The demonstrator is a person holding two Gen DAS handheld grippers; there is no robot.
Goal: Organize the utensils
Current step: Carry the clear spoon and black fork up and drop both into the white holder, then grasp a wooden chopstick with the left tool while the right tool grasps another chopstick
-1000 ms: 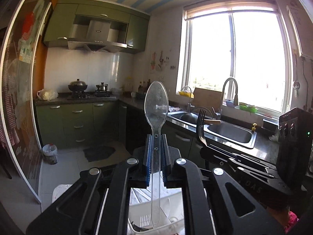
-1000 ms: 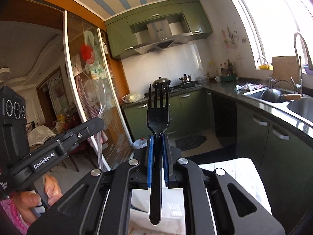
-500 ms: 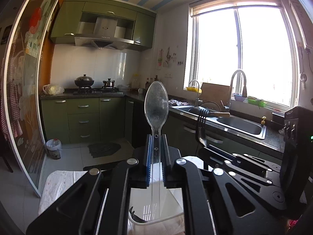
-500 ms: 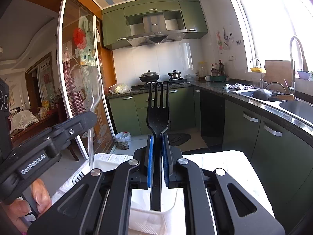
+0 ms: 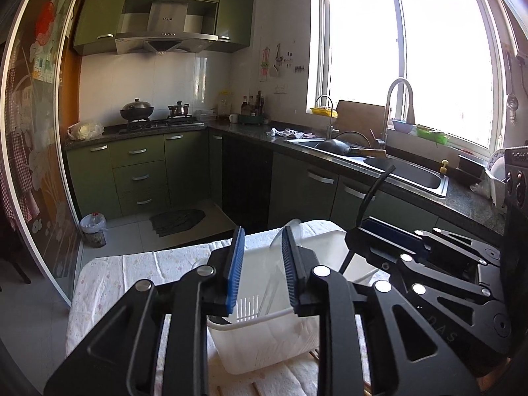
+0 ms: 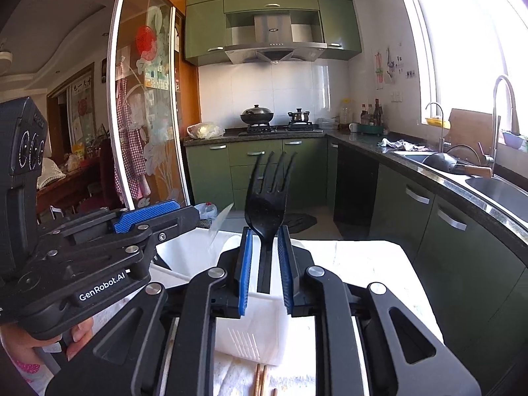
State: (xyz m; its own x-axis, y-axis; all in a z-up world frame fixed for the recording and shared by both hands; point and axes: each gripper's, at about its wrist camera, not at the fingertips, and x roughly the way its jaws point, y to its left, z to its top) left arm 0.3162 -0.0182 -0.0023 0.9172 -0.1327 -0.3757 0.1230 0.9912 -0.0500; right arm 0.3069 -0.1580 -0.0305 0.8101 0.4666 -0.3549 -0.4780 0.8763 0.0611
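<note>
Grippers (image 5: 262, 265) (image 6: 265, 269): matt black plastic, metal rivets, ribbed blue rubbery pads (image 5: 235, 267). Fork (image 6: 265, 211): black plastic, faintly speckled. Spoon (image 5: 280, 247): clear glossy plastic. Bin (image 5: 264, 336): white translucent plastic, smooth, slotted wall. Cloth (image 5: 132, 270): pale printed fabric, wrinkled. Chopsticks (image 6: 260, 379): brown wood. Sink (image 5: 409, 171): brushed steel. Counter (image 5: 468, 201): glossy speckled stone. Cabinets (image 5: 138, 171): green, satin.
</note>
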